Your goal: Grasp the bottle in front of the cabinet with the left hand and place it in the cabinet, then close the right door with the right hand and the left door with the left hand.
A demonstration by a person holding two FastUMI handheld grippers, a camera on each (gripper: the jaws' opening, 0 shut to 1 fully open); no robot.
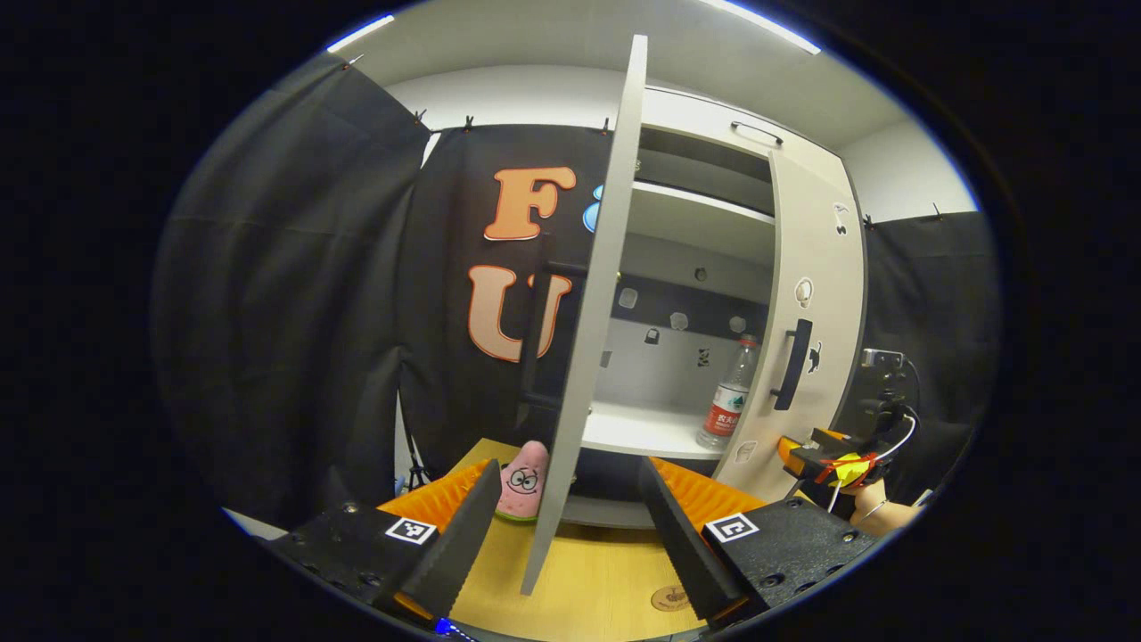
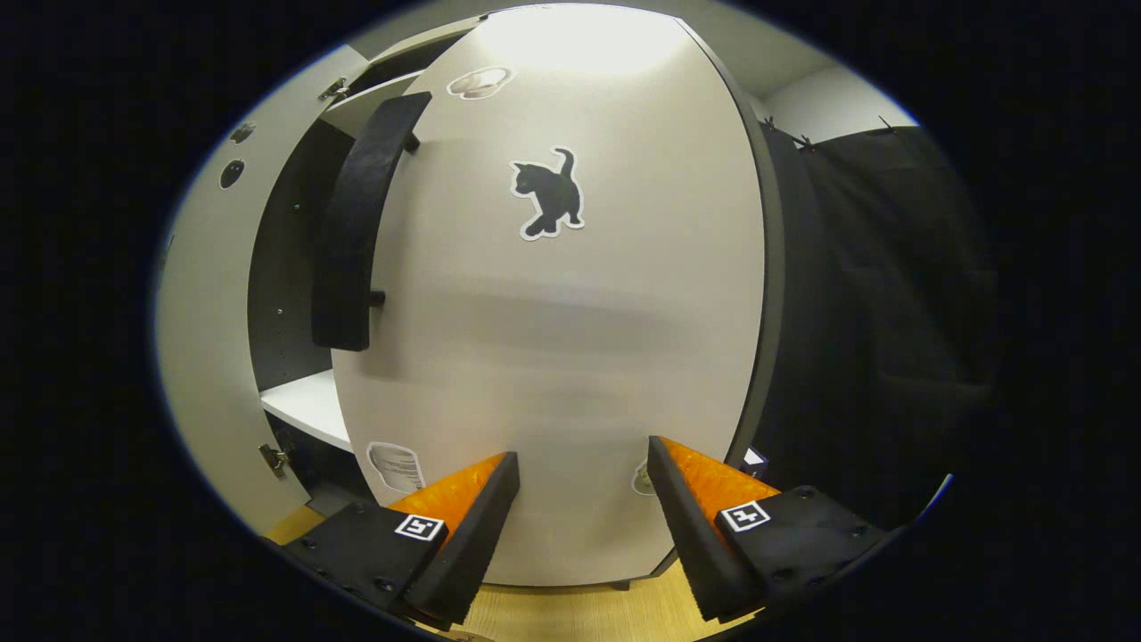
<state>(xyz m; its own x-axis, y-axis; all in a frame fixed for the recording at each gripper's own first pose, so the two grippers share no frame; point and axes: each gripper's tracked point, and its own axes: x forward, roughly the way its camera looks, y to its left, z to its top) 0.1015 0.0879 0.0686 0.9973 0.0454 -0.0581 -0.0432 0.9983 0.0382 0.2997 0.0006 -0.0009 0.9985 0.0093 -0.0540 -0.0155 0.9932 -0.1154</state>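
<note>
Bottle (image 1: 729,394) stands upright on the cabinet's white shelf (image 1: 637,428), near its right end, just behind the right door (image 1: 816,348). Left gripper (image 1: 570,526) hangs before the left door (image 1: 593,312) (seen edge-on), jaws spread and empty. Right gripper (image 2: 578,517) faces the right door's front close up, jaws spread and empty, beside its black handle (image 2: 357,223). A pink toy (image 1: 524,481) sits on the desk (image 1: 597,571).

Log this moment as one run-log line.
bottle: upright on cabinet shelf | right door: partly open, right gripper open against it | left door: open | left gripper: open
</note>
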